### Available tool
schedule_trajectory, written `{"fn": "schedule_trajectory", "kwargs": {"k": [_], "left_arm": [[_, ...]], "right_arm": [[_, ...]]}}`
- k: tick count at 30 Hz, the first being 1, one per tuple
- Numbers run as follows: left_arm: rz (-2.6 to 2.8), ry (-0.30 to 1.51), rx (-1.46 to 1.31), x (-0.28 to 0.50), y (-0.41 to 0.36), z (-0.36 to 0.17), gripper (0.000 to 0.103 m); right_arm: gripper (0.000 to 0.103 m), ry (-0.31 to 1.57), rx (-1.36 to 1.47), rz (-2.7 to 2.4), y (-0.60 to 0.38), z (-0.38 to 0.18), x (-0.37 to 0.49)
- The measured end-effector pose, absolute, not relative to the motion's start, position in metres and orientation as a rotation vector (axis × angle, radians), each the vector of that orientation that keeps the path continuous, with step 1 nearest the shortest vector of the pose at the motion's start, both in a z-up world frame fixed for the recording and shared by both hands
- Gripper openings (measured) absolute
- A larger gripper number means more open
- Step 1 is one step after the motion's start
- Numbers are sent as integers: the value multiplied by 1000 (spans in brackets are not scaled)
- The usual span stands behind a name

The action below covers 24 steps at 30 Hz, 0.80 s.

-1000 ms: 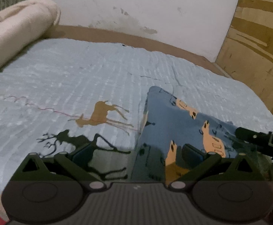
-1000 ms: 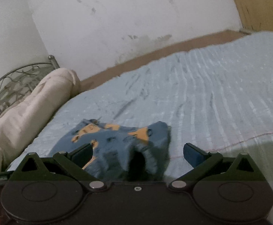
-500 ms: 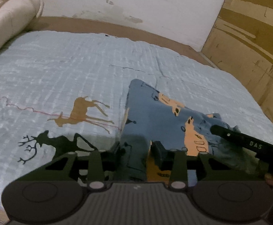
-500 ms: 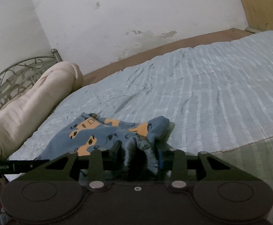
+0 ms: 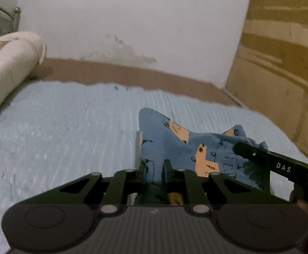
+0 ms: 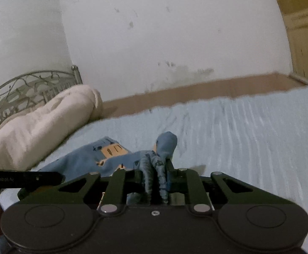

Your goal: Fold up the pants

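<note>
The blue pants (image 5: 175, 144) with an orange print hang lifted off the light blue bedspread (image 5: 58, 127). My left gripper (image 5: 155, 169) is shut on one near corner of the pants. My right gripper (image 6: 155, 167) is shut on the bunched ribbed edge of the pants (image 6: 154, 160) at the other corner. The cloth stretches between the two grippers. The right gripper shows in the left wrist view (image 5: 276, 165), and the left gripper's side shows in the right wrist view (image 6: 22, 177).
A rolled cream blanket (image 6: 37, 127) lies at the head of the bed by a metal headboard (image 6: 26, 86). A white wall (image 5: 132, 25) and a brown bed edge (image 5: 132, 74) run along the far side. A wooden cabinet (image 5: 285, 63) stands at the right.
Both grippers went from open to shut on the near corners of the pants, then lifted them. The views tilted up toward the wall.
</note>
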<state>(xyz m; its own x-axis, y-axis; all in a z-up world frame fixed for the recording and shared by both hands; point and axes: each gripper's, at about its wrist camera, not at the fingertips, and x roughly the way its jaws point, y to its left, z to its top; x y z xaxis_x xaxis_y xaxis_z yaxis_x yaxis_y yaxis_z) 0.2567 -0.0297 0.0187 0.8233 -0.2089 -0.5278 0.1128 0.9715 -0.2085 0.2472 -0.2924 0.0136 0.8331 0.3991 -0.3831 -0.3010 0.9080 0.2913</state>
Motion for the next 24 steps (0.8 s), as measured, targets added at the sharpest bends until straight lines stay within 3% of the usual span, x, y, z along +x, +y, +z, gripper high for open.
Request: {"fn": "schedule_trajectory", "kwargs": {"k": [6, 17, 20, 22, 24], "left_arm": [[-92, 586, -222, 306, -23, 7, 15], [-57, 694, -248, 321, -13, -34, 17], [-46, 711, -251, 320, -11, -32, 27], [-35, 716, -256, 314, -10, -29, 46], [-26, 705, -261, 303, -8, -21, 52]], "right_arm": [[18, 423, 213, 369, -276, 24, 310], [19, 580, 200, 347, -262, -20, 354], [29, 591, 174, 326, -259, -21, 352], [41, 589, 129, 290, -254, -20, 348], [51, 572, 95, 271, -252, -15, 338]]}}
